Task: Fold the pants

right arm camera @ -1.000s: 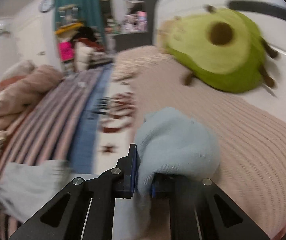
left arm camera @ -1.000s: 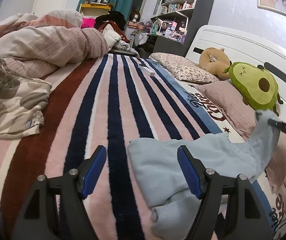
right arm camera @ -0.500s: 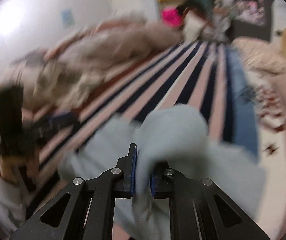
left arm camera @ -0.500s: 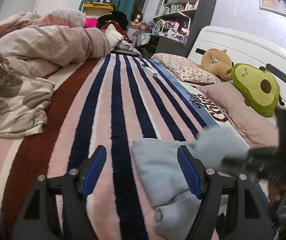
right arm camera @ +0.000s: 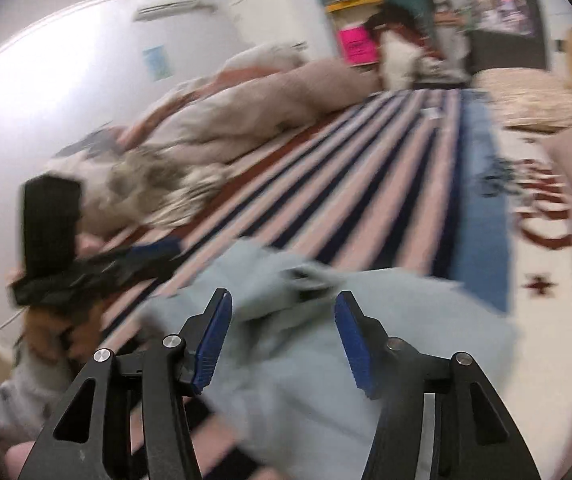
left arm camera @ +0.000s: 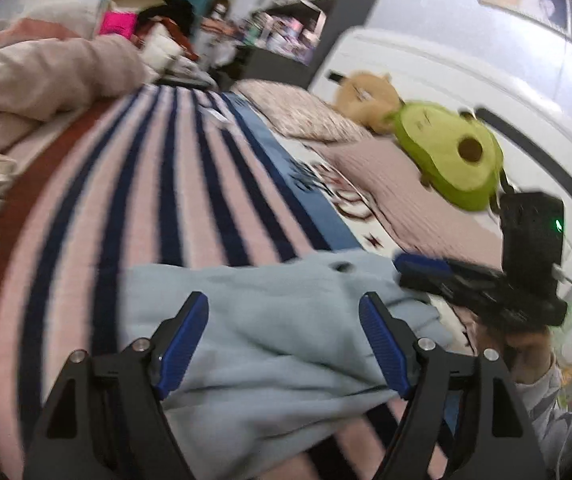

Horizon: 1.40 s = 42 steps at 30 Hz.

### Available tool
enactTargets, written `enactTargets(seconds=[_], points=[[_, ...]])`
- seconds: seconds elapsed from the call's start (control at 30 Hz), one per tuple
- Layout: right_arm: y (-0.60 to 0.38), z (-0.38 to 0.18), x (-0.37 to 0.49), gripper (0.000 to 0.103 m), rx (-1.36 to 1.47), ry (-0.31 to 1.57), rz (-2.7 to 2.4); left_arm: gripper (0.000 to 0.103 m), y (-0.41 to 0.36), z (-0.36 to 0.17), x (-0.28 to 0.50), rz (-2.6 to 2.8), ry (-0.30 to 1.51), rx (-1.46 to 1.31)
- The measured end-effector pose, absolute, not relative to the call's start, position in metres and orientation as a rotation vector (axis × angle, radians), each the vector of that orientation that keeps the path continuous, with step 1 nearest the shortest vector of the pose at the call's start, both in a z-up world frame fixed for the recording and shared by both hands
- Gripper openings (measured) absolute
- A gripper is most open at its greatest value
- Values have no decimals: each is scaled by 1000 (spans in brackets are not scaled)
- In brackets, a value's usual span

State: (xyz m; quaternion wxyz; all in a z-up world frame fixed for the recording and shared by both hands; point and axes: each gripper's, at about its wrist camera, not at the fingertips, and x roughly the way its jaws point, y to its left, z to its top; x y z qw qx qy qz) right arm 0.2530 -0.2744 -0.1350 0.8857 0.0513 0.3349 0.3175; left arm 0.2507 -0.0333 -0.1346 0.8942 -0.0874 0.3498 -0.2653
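both hand-held grippers gape: left hand-held gripper (left arm camera: 284, 338), right hand-held gripper (right arm camera: 282, 338).

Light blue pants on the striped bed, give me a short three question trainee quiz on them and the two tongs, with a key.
1. True or false: the right tongs are clamped on the light blue pants.
2. Multiple choice: what do the pants lie on? A) a bare wooden floor B) the striped blanket C) the avocado plush
3. Fill in: the left tongs are ____, with the pants below their blue pads.

Key
1. False: both blue pads stand apart, with no cloth pinched between them.
2. B
3. open
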Motion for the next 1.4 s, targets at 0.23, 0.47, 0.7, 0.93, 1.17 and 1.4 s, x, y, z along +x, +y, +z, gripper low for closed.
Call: enactTargets(seconds=[0.23,0.47,0.7,0.93,1.17,1.4], points=[[-320,-156,278,51,245,746,548,75,-110,-159,271,-354,819,71],[-338,-160,281,51,269,742,496,17,-67,-159,254,-219,808,38],[-332,-161,281,51,315,750,539,38,-19,-161,222,-137,834,-52],[-336,-164,285,51,342,757,537,54,-7,-139,217,-194,762,-121],[-337,-167,286,51,345,769,523,30,-16,-160,231,-202,858,-94],[-341,-167,286,51,359,762,519,36,-20,-165,210,-200,867,-14]])
